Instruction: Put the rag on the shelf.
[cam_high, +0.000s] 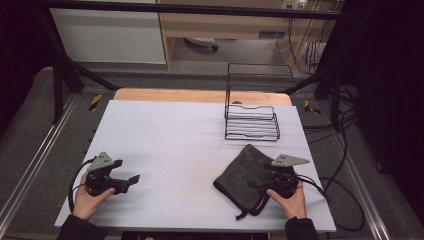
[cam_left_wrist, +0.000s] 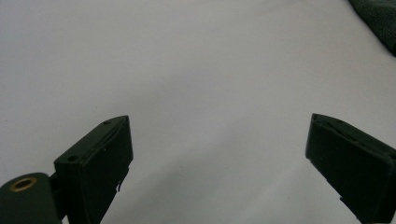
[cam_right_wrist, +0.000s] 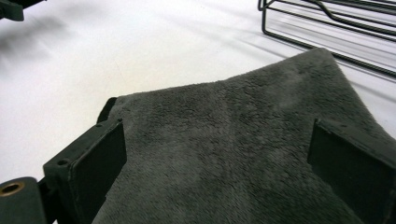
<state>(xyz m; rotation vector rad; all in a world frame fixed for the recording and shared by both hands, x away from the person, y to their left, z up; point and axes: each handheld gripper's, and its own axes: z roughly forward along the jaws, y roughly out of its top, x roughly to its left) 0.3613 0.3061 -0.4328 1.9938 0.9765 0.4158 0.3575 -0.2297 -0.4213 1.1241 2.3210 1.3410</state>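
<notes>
While right gripper (cam_right_wrist: 217, 163) is hovering wide over grey pouch (cam_high: 245, 172), it's needing to drop lower & pinch one edge; left gripper (cam_left_wrist: 217, 158) is idling wide.

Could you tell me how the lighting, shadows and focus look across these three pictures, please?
High view: the white table top is evenly lit, the surroundings fall into darkness, and the picture is slightly soft. Left gripper view: the near jaws of the left gripper are blurred, with a faint shadow on the white surface. Right gripper view: the grey cloth pouch shows crisp pile, and the wire rack casts thin striped shadows.
</notes>
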